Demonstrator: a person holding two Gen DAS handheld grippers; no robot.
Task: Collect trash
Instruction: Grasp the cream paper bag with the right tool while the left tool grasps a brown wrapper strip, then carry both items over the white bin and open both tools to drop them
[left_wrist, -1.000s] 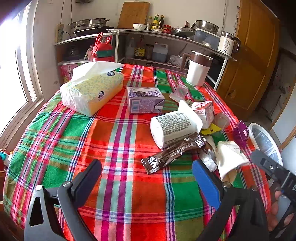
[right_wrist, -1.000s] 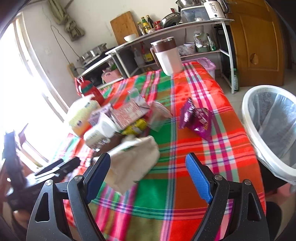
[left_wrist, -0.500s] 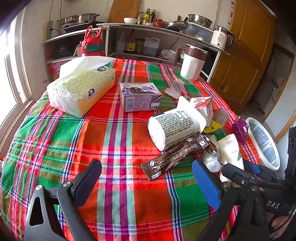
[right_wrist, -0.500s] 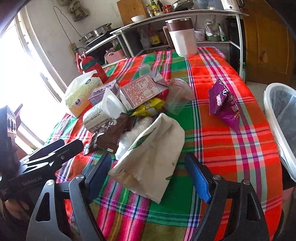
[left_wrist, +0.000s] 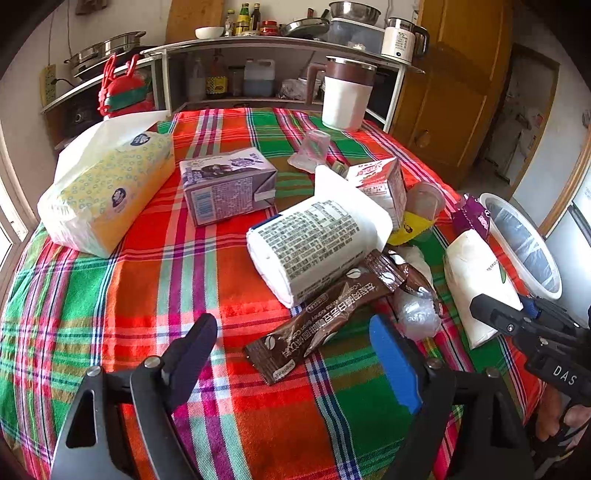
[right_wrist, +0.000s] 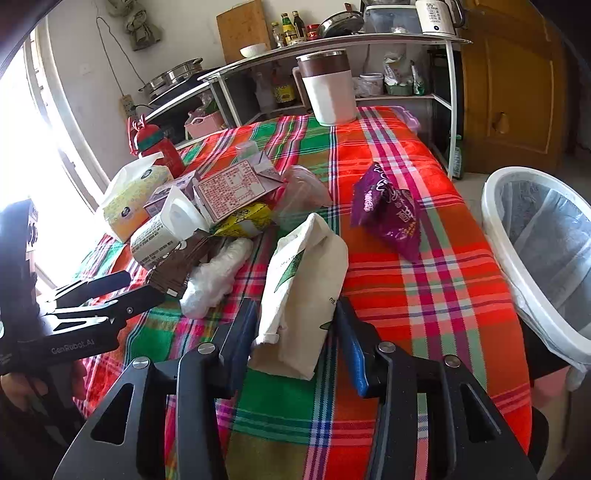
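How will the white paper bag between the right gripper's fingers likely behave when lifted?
The white paper bag looks creased and partly flattened, so it is probably light and floppy, sagging beyond the right gripper. Its folded paper should crush rather than slip.

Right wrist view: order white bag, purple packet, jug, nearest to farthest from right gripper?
1. white bag: between the right gripper fingers, at the table's near edge.
2. purple packet: farther back, right of centre.
3. jug: at the table's far edge.
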